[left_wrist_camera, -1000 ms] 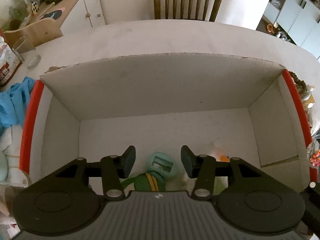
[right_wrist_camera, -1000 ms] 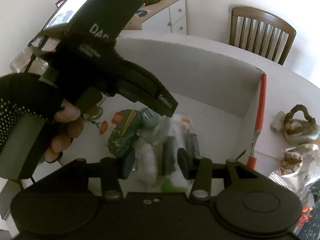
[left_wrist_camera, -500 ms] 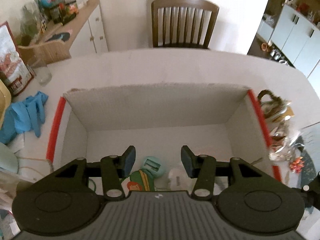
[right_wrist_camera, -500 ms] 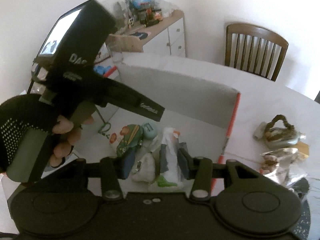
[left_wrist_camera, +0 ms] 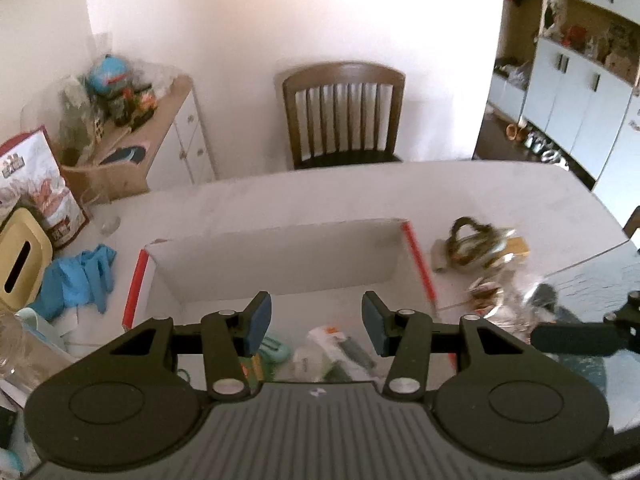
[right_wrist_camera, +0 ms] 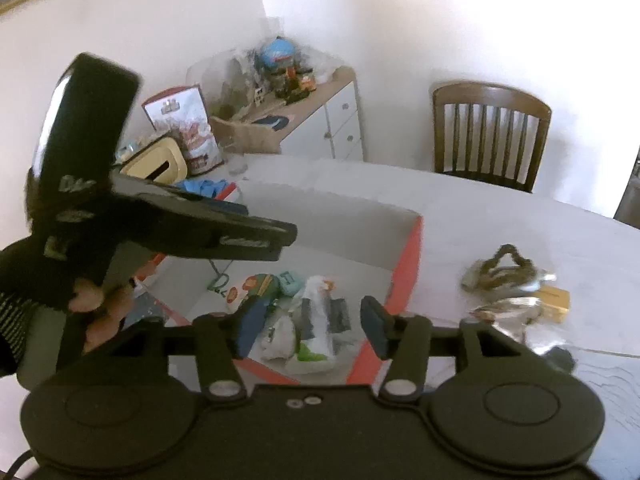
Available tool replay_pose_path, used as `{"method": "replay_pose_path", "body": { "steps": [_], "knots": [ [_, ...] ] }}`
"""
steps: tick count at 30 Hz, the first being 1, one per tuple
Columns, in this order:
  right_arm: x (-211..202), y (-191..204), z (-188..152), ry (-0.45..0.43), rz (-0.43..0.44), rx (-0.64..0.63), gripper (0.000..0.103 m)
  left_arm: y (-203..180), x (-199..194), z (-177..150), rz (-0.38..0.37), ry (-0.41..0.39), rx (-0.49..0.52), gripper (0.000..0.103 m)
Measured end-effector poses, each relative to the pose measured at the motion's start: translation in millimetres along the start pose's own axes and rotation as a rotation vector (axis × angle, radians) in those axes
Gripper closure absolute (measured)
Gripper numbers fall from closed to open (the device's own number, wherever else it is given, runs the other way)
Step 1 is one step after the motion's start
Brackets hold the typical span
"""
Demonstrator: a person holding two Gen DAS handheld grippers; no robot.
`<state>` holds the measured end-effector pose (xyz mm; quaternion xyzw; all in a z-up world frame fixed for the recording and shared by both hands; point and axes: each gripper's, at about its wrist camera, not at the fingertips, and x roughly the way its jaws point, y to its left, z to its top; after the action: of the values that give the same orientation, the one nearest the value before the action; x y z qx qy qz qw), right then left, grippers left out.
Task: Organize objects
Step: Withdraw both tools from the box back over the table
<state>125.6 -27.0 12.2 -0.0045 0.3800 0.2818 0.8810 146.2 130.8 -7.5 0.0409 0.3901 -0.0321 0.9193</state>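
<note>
Compared with a second ago, the cardboard box (left_wrist_camera: 280,256) on the surface (left_wrist_camera: 360,188) looks smaller and farther below both claws. The left claw (left_wrist_camera: 316,322) hangs above it, part open and empty. The right claw (right_wrist_camera: 310,326), also empty, is opening over the toys and packets (right_wrist_camera: 316,312) lying along the box's near edge.

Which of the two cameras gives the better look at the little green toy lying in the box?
The right wrist view: the green toy lies in plain sight on the floor of the box. In the left wrist view, the left tool's finger and body hide most of it.
</note>
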Motion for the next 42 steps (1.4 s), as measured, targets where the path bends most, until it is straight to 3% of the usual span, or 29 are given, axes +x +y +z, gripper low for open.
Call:
{"method": "replay_pose_path", "body": {
  "steps": [4, 19, 21, 22, 27, 42],
  "knots": [
    [-22, -12, -7, -0.029, -0.006, 0.015, 0.044, -18, -22, -4, -0.010, -0.040, 0.005, 0.047],
    [-83, -66, -38, -0.121, -0.039, 0.037, 0.023, -73, -61, -23, -0.051, -0.099, -0.026, 0.045],
    [-89, -73, -43, -0.130, -0.044, 0.035, 0.019, -80, -62, -25, -0.058, -0.103, -0.035, 0.037],
    [-91, -77, -45, -0.133, -0.049, 0.034, 0.018, -84, -62, -26, -0.059, -0.107, -0.039, 0.027],
    [-102, -95, -56, -0.158, -0.065, 0.028, 0.009, -101, -64, -30, -0.056, -0.135, -0.034, 0.025],
    [-119, -150, -77, -0.148, -0.101, 0.095, 0.008, -142, -57, -32, -0.030, -0.133, -0.021, 0.015]
  ]
}}
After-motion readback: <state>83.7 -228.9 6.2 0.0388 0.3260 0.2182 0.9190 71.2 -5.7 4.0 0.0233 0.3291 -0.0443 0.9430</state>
